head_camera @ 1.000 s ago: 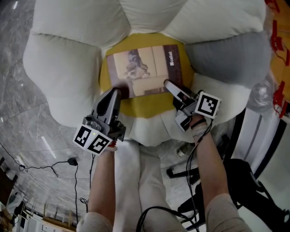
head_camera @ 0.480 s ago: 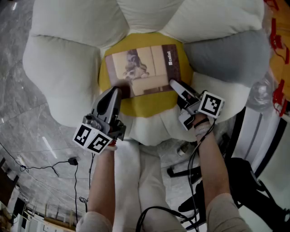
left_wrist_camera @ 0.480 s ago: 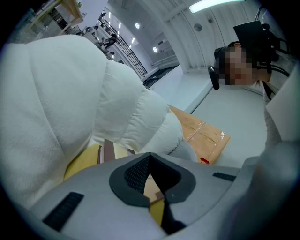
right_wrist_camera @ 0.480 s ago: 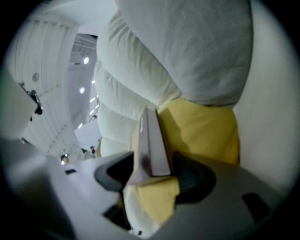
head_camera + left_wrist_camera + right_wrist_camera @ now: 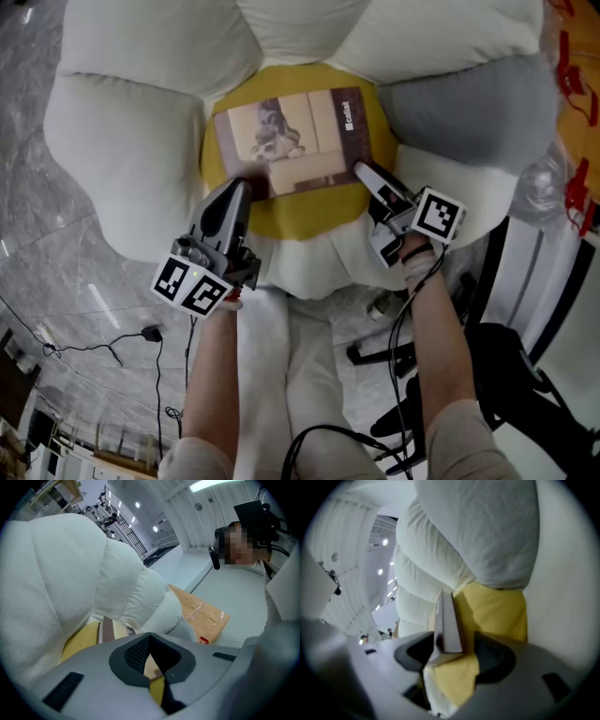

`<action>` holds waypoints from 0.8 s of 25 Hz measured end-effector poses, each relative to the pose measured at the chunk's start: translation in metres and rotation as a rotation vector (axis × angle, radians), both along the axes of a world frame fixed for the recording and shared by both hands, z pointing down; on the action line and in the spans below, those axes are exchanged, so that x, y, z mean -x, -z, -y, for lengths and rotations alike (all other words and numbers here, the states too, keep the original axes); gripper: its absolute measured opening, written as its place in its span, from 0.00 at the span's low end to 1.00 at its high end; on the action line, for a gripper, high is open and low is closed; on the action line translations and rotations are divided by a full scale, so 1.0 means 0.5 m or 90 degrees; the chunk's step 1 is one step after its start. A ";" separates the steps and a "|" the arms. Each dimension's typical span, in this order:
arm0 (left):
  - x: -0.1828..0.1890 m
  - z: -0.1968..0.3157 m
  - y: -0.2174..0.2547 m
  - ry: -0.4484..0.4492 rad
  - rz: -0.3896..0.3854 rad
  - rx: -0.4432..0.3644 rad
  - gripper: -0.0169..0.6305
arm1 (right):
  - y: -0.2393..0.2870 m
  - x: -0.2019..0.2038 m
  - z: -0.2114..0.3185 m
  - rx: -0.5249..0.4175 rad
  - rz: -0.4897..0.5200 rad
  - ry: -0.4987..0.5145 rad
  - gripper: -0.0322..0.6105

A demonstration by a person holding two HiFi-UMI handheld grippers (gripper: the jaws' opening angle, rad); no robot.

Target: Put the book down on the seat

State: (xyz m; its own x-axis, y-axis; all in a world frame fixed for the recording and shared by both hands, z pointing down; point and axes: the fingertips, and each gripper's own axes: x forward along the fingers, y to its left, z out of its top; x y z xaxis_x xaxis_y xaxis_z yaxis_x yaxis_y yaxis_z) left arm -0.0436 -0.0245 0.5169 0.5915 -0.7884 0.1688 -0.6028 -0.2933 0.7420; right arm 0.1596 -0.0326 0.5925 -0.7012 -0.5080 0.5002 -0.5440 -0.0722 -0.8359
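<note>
Left gripper (image 5: 242, 188) clamping book (image 5: 300, 141), yellow seat (image 5: 309, 214), marble floor (image 5: 56, 272)

Grey marble floor (image 5: 56, 253), black power cable (image 5: 148, 333) lying across.

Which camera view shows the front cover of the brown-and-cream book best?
The head view: the brown-and-cream book lies flat on the yellow seat cushion, nearly its whole cover facing the camera. The left gripper view shows only a corner between the fingers; the right gripper view shows just its thin edge.

Both grey hand-held grippers (image 5: 242, 187) (image 5: 361, 169) bear black-and-white marker cubes (image 5: 195, 286) (image 5: 438, 214).
</note>
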 end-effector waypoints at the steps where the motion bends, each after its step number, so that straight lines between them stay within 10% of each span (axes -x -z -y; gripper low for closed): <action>1: -0.001 -0.002 -0.001 -0.001 0.000 0.001 0.06 | -0.001 -0.003 -0.001 0.003 -0.001 -0.005 0.45; 20: 0.011 -0.018 0.035 -0.010 0.013 -0.009 0.06 | 0.029 -0.056 -0.009 -0.002 -0.019 -0.077 0.45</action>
